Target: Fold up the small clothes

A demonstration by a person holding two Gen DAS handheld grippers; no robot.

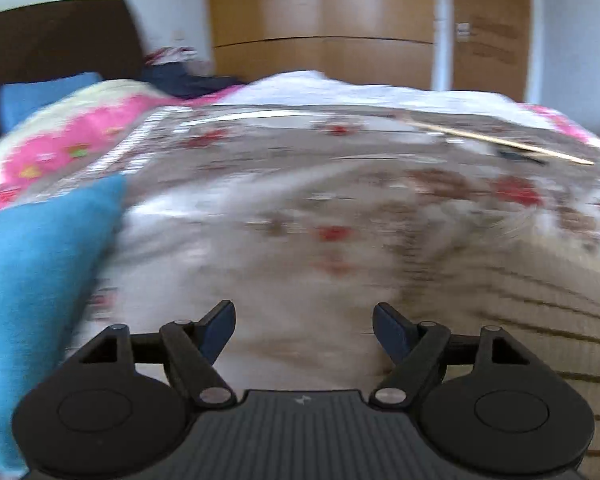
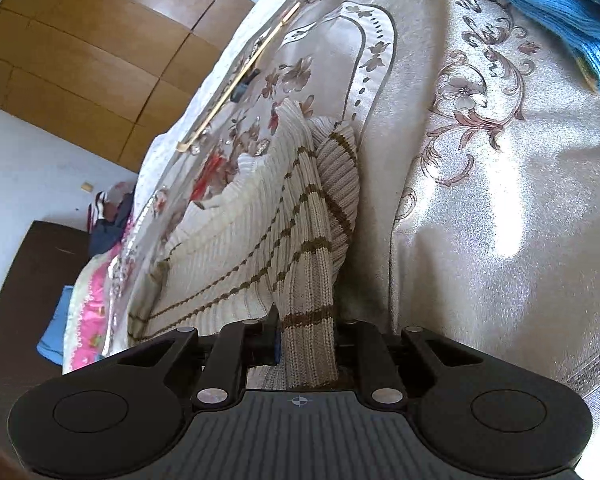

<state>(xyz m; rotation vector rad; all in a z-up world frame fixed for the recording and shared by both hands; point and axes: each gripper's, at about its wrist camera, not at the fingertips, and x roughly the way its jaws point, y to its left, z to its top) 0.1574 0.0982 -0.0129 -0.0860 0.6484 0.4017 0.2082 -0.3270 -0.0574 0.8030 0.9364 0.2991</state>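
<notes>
Right now the right gripper [image 2: 306, 344] is clamped on a narrow strip of the cream ribbed knit sweater with brown stripes [image 2: 256, 236], which lies bunched on the grey floral bedspread [image 2: 500, 208]. The left gripper [image 1: 304, 324] hangs wide apart beside the sweater, holding nothing (its view is blurred). With so thin a pinch, the knit could slip free or drag unevenly, skewing the fold.

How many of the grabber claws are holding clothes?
1. The right gripper is shut on the striped cream sweater. The left gripper is open and empty above the flowered bedspread.
</notes>
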